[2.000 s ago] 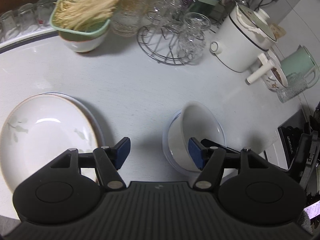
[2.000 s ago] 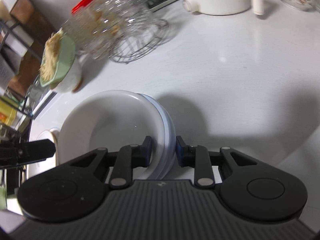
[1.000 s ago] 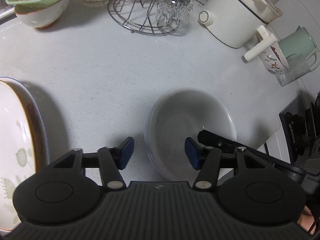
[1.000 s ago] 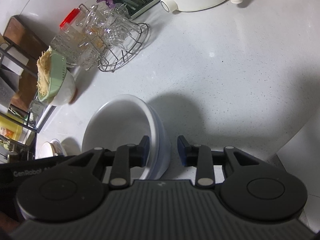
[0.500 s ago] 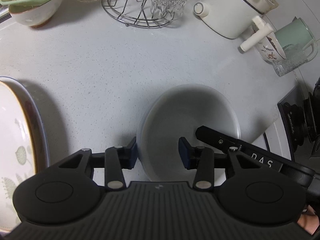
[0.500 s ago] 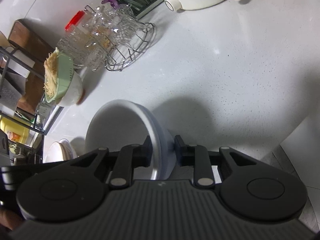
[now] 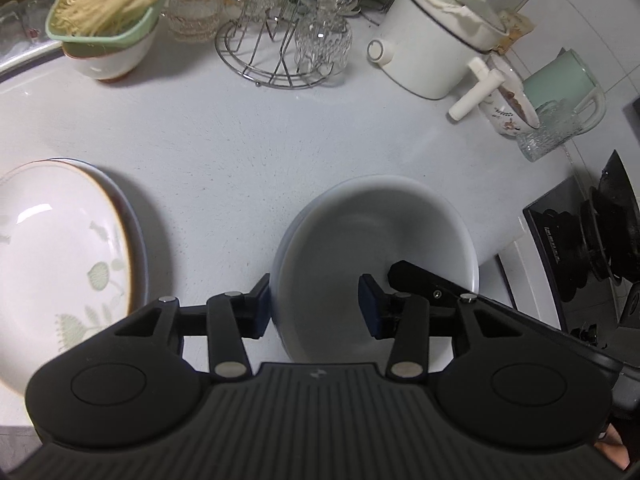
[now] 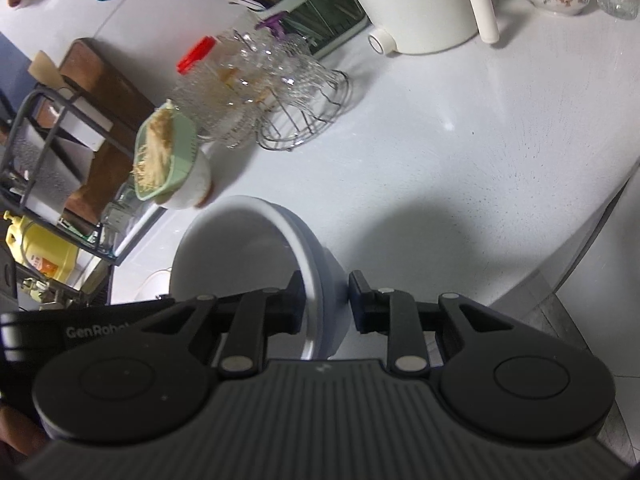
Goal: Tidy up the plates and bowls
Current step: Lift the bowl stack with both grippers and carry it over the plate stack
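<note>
The left gripper is clamped on the near-left rim of the white bowl, one finger inside and one outside, after its jaws closed on that rim a moment ago. The right gripper is clamped on the opposite rim of the same bowl, its fingers astride the wall. The bowl hangs tilted between them above the white worktop. To the left lies a flowered plate. Farther back stand a wire rack of glasses, a green colander on a bowl, and a white pot.
</note>
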The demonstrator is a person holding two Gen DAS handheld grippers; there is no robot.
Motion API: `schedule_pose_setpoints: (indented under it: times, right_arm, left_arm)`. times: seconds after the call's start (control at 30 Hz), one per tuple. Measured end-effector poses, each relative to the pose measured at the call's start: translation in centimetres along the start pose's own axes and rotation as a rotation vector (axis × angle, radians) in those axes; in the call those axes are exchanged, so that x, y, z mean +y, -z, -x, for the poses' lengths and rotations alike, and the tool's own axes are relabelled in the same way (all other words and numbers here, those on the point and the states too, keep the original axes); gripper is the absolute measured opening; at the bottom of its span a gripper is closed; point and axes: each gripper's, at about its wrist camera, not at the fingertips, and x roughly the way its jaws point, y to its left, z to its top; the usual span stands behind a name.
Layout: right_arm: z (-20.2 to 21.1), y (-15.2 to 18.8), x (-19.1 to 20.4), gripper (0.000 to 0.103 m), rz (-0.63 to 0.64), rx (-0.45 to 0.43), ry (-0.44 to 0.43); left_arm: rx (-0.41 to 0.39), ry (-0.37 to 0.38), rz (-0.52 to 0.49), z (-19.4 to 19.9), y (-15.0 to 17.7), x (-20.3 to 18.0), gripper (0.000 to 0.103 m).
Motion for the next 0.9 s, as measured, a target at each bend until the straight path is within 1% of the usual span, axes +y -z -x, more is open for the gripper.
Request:
schedule_pose_setpoints:
  times: [0.23,0.33,0.47,0.7,0.77,0.9]
  right_arm:
    - [2.3,1.3,1.8,0.026,0.024,-0.015,-0.009]
    - [2.9,1.6,2.9,0.027,0.041,-0.004,-0.014]
    - [3.6,1.6,4.8,0.027,0.081,0.0,-0.025]
    - [4.1,1.1,7.2,0.027,0.119,-0.006,-0.071]
    - [4.0,0.9,7.9,0.027,0.138,-0.001,-0.084]
    - [3.6,0.7,9.2,0.027,0.149,0.028,-0.113]
  left_arm:
    - [-0.025,-0.013,0.007,3.3,1.9,0.0,0.05]
    - [-0.035,-0.027,0.026,4.8,2.5,0.3,0.051]
    - [-0.053,-0.023,0.07,7.0,3.0,1.3,0.052]
    - [-0.081,-0.053,0.109,9.2,3.5,2.6,0.052]
    - [-0.085,-0.062,0.137,9.7,3.7,3.2,0.052]
    - [-0.114,-0.05,0.2,11.2,4.1,4.7,0.052]
